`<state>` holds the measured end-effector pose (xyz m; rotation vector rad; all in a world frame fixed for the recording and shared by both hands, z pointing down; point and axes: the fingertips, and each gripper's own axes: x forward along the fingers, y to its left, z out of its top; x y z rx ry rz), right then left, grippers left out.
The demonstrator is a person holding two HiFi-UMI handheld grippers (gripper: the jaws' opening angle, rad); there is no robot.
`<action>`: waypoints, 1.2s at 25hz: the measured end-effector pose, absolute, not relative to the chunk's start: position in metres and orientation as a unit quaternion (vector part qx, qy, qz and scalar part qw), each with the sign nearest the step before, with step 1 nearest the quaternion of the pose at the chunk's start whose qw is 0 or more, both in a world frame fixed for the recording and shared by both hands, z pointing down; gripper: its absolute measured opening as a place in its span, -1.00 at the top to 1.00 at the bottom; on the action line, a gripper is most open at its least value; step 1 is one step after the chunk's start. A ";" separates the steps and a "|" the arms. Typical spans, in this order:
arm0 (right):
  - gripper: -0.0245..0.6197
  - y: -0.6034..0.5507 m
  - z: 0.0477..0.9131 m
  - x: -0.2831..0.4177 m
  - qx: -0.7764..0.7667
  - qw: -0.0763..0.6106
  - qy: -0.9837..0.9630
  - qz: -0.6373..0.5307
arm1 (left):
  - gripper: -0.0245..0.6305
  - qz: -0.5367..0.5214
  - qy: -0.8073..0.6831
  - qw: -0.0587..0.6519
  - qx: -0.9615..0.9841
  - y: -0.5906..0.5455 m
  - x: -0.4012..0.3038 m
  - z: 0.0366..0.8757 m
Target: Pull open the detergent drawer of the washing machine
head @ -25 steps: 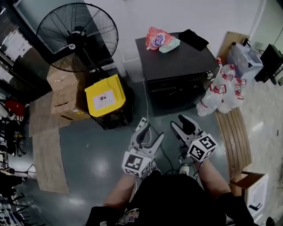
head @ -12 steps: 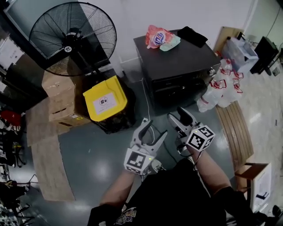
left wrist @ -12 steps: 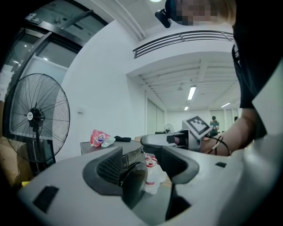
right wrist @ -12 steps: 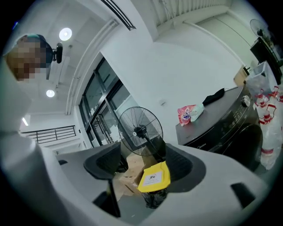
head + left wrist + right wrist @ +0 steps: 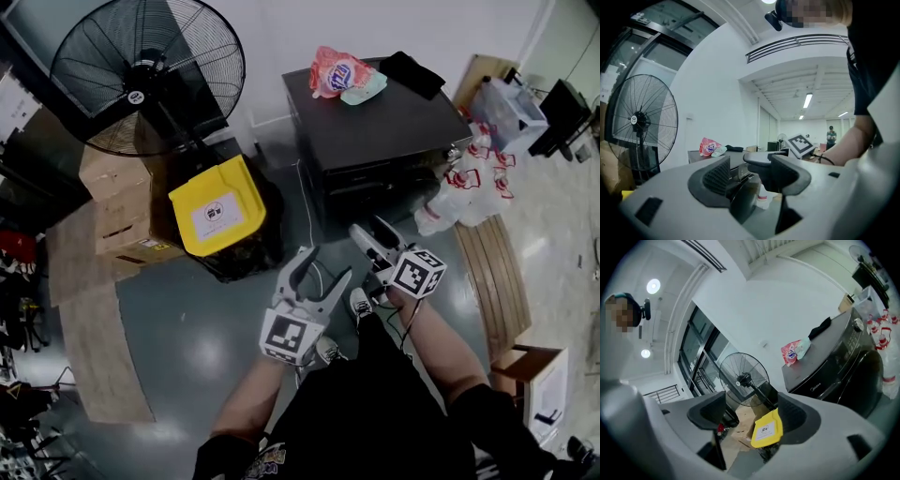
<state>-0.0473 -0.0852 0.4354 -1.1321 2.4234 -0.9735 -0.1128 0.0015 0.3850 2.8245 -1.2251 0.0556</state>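
The dark washing machine [image 5: 375, 131] stands against the far wall, with a pink bag [image 5: 336, 73] and a black cloth [image 5: 412, 73] on its top. Its front [image 5: 834, 376] is in shadow, and I cannot pick out the detergent drawer. My left gripper [image 5: 322, 267] is held level over the floor, short of the machine and to its left, open and empty. My right gripper [image 5: 373, 234] is nearer the machine's front, clear of it; its jaws are opening with nothing between them. In the left gripper view the right gripper's marker cube [image 5: 801, 144] shows beyond my open jaws.
A black pedestal fan [image 5: 145, 70] and a yellow-lidded bin [image 5: 217, 206] stand left of the machine, with cardboard boxes [image 5: 117, 202] behind. White bags with red print [image 5: 469, 183] lean on the machine's right side. A wooden bench [image 5: 492, 281] is at the right. A cable [image 5: 307, 211] trails over the floor.
Both grippers have moved closer to the washing machine's front. The right gripper has rolled and its jaws stand wider than before.
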 end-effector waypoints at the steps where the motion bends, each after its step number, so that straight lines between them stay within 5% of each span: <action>1: -0.19 -0.092 0.440 -0.045 -0.391 0.153 0.838 -0.348 | 0.16 0.020 -0.398 0.037 0.916 -0.003 -0.111 0.386; 30: -0.65 -0.272 0.620 0.006 -0.394 0.208 0.679 -0.584 | 0.16 0.060 -0.437 0.115 0.890 -0.163 -0.048 0.449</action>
